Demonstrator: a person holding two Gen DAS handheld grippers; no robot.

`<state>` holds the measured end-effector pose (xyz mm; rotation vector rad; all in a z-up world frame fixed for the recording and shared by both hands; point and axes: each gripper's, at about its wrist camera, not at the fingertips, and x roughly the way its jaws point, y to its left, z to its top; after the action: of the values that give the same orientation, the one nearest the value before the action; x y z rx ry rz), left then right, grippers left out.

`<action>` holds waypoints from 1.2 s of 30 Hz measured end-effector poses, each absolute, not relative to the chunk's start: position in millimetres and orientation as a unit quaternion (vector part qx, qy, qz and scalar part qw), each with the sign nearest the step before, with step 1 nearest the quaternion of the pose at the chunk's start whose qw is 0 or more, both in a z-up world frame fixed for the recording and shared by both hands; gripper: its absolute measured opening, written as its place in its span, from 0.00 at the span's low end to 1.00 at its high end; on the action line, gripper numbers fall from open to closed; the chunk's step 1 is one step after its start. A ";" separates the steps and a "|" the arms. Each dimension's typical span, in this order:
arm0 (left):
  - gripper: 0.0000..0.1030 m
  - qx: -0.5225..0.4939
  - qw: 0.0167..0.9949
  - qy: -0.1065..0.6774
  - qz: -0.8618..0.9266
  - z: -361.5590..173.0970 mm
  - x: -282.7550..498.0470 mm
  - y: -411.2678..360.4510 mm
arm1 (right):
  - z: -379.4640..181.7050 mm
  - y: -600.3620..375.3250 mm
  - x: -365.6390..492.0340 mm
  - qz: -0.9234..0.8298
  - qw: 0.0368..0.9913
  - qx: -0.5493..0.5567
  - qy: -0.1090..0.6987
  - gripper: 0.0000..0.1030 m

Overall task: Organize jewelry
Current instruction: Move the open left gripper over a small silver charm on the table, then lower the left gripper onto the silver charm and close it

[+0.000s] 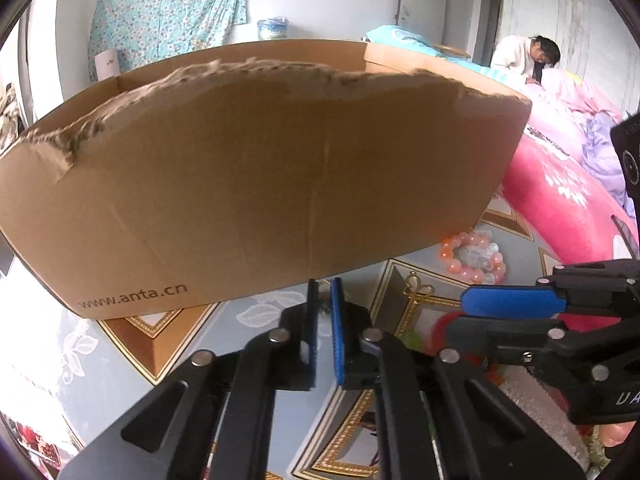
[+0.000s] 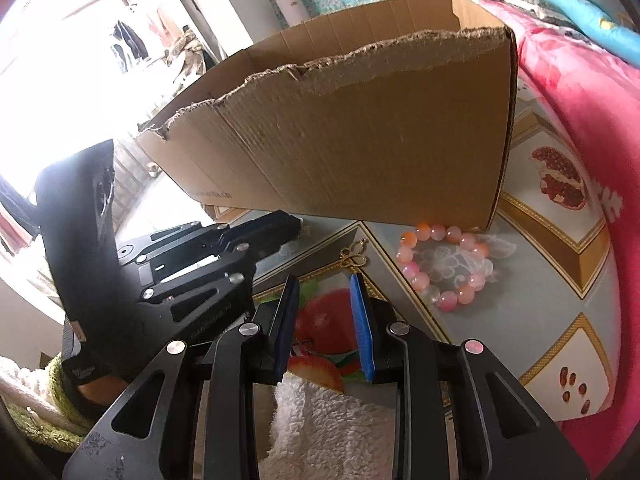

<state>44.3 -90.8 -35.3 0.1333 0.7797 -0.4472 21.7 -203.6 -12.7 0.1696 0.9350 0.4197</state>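
Observation:
A pink and white beaded bracelet [image 1: 476,258] lies on the patterned tablecloth by the near right corner of a brown cardboard box [image 1: 256,184]. It also shows in the right wrist view [image 2: 444,268], just below the box [image 2: 360,136]. My left gripper [image 1: 325,292] hovers in front of the box wall, its jaws nearly closed with a thin gap and nothing visible between them. My right gripper [image 2: 324,284] is open and empty, low over the table, left of the bracelet. Each gripper shows in the other's view: the right gripper [image 1: 516,312], the left gripper [image 2: 256,228].
The box has a torn top edge and is open. A pink quilt [image 1: 560,184] lies to the right of the table [image 2: 560,264]. A white fleecy sleeve [image 2: 328,432] is under the right gripper. A person [image 1: 528,60] sits at the back right.

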 end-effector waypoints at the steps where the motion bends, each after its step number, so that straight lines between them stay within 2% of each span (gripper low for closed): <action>1: 0.04 0.062 0.899 0.377 -0.214 -35.1 44.9 -87.8 | -12.5 -203.3 20.7 0.200 0.869 0.081 0.446 0.25; 9: 0.00 0.023 0.897 0.389 -0.211 -34.1 45.7 -57.2 | -5.2 -195.9 18.2 0.202 0.873 0.073 0.438 0.25; 25: 0.00 -0.033 0.890 0.382 -0.248 -32.1 38.6 -12.0 | -2.8 -156.9 33.6 0.224 0.872 0.027 0.434 0.25; 26: 0.02 -0.028 0.889 0.380 -0.253 -31.6 37.1 -13.0 | -3.7 -156.3 33.9 0.224 0.872 0.027 0.436 0.25; 30: 0.17 0.003 0.887 0.380 -0.262 -32.5 31.4 -21.3 | -6.2 -155.9 35.0 0.222 0.870 0.027 0.440 0.25; 32: 0.21 0.013 0.887 0.378 -0.265 -31.7 29.5 -25.1 | -7.7 -155.0 35.7 0.220 0.869 0.029 0.441 0.25; 36: 0.21 0.052 0.891 0.370 -0.257 -32.4 25.2 -35.3 | -7.5 -156.3 35.1 0.218 0.870 0.032 0.441 0.25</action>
<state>25.2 -35.3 -32.4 0.1086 0.7688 -0.5338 35.1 -156.2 -7.5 0.0671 0.9217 0.4569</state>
